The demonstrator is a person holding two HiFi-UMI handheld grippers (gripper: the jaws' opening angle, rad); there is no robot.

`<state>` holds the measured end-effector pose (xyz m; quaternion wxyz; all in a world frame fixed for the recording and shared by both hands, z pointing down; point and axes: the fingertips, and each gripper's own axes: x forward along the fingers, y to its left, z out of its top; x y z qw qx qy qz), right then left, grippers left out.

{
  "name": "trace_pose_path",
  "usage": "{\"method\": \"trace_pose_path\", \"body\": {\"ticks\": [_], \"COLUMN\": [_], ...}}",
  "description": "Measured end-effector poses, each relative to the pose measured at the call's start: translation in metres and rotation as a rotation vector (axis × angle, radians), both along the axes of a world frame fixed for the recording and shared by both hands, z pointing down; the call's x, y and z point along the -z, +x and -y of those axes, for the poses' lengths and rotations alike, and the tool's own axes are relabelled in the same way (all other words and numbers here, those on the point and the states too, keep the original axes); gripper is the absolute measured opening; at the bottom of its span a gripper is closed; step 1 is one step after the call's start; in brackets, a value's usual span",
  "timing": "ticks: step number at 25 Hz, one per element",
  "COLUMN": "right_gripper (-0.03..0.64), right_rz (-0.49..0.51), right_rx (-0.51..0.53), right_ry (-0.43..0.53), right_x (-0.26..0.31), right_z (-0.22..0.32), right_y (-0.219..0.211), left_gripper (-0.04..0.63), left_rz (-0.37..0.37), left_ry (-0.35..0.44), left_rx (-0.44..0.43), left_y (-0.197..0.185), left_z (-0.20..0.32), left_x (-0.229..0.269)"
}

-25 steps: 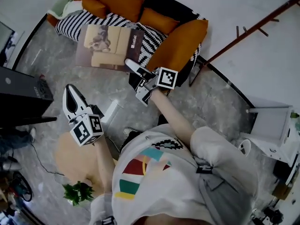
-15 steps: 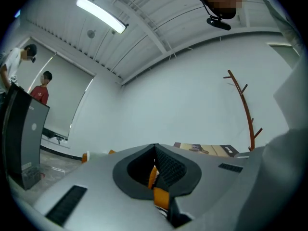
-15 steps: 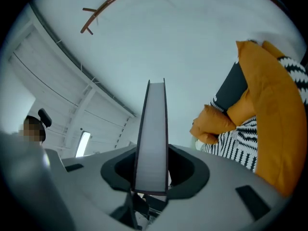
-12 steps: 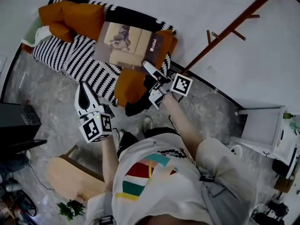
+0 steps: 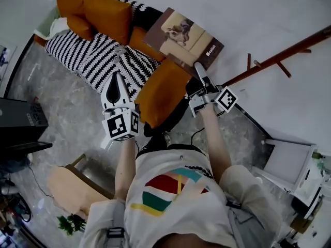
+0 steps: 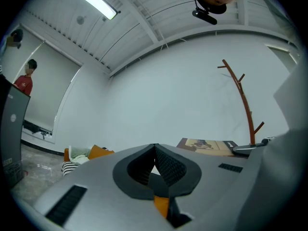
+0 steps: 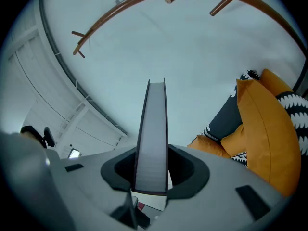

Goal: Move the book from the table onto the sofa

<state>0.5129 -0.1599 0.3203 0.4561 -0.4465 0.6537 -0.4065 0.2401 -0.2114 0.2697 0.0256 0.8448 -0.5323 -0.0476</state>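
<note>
The book (image 5: 183, 37), with a tan cover showing a dog on a couch, hangs in the air over the right end of the striped sofa (image 5: 98, 61), close to the white wall. My right gripper (image 5: 199, 70) is shut on the book's near edge. In the right gripper view the book (image 7: 154, 114) stands edge-on between the jaws of the right gripper (image 7: 152, 170). My left gripper (image 5: 117, 78) hovers over the sofa seat, shut with nothing in it. The left gripper (image 6: 154, 150) shows its jaws meeting, with the book (image 6: 207, 146) to its right.
Orange cushions (image 5: 160, 94) lie on the sofa. A brown coat stand (image 5: 279, 56) leans at the right by the wall. A black cabinet (image 5: 20, 123) is at the left, a wooden stool (image 5: 72, 187) and a plant (image 5: 70, 223) lower left, white furniture (image 5: 289, 164) lower right.
Both grippers have travelled forward toward the sofa and wall. The book went with the right gripper, from over the sofa seat to above its right end near the wall.
</note>
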Motion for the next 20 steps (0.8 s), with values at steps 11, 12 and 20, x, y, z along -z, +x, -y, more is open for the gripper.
{"method": "trace_pose_path", "body": {"ticks": [11, 12, 20], "right_gripper": [0.155, 0.155, 0.155], "right_rz": [-0.141, -0.148, -0.312], "right_rx": [0.187, 0.238, 0.562], "right_ry": [-0.083, -0.097, -0.196], "right_x": [-0.036, -0.045, -0.131], "right_z": [0.131, 0.145, 0.234], "right_y": [-0.014, -0.017, -0.034], "left_gripper": [0.006, 0.006, 0.006], "left_rz": [0.051, 0.069, 0.089], "left_ry": [-0.023, -0.027, -0.079], "left_rx": [0.091, 0.102, 0.147], "left_y": [-0.019, -0.018, 0.009], "left_z": [0.100, 0.108, 0.160], "left_x": [-0.032, -0.036, -0.090]}}
